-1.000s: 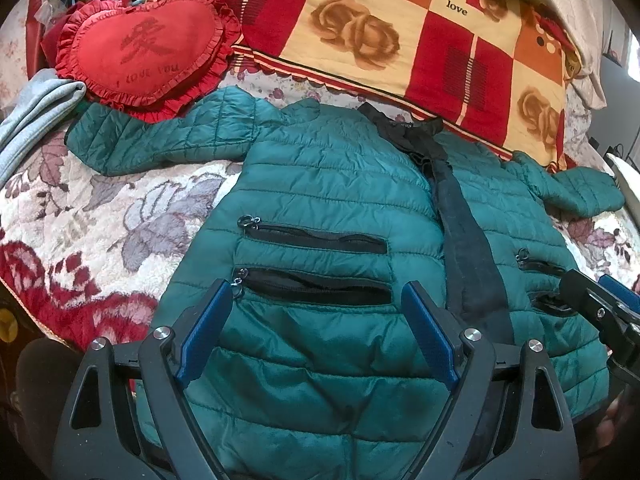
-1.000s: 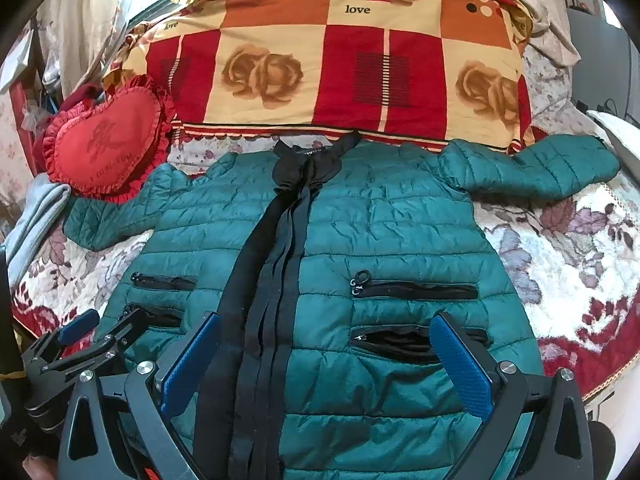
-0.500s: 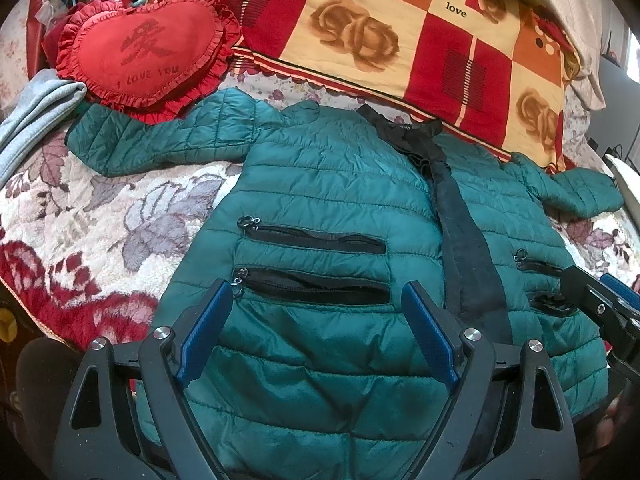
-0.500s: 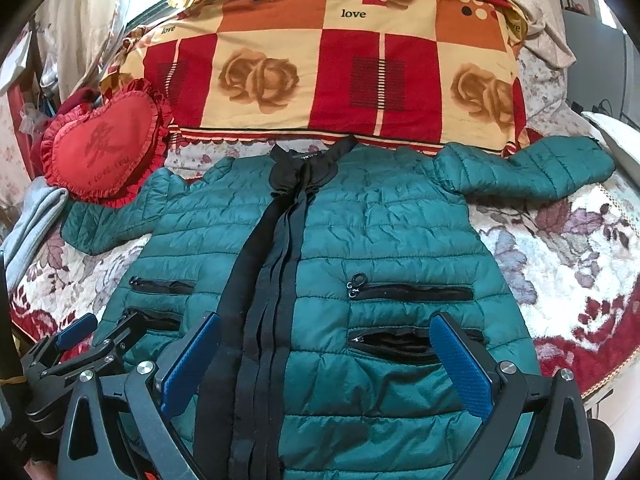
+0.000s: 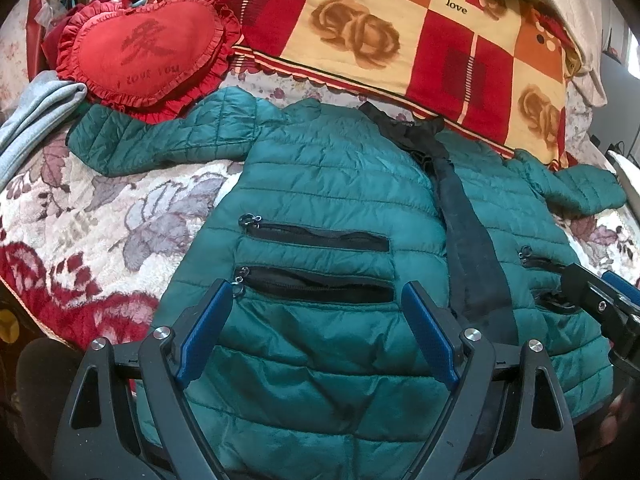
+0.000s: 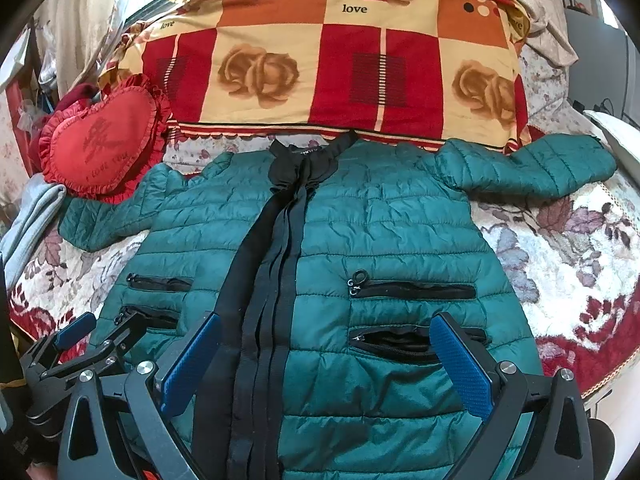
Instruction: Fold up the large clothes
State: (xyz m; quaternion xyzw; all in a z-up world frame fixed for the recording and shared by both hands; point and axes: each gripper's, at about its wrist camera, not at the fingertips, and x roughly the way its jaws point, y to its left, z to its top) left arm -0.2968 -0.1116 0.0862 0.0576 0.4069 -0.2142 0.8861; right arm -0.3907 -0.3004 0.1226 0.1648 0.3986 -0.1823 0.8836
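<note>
A teal quilted jacket (image 5: pixel 328 184) lies flat and front up on the bed, with a black front placket, zip pockets and both sleeves spread out sideways; it also shows in the right wrist view (image 6: pixel 384 232). My left gripper (image 5: pixel 316 312) is open and empty, hovering over the jacket's left half near the hem. My right gripper (image 6: pixel 326 344) is open and empty over the right half near the hem. Each gripper shows at the edge of the other's view.
A red heart cushion (image 5: pixel 140 48) lies at the far left by the left sleeve. A red-and-cream rose blanket (image 6: pixel 328 64) lies behind the collar. A grey garment (image 5: pixel 28 112) lies at the left edge. The floral bedspread (image 6: pixel 568 264) shows on both sides.
Both grippers have drifted slightly; the jacket sits a little lower in the right wrist view. The jacket itself has not moved and both grippers stay open.
</note>
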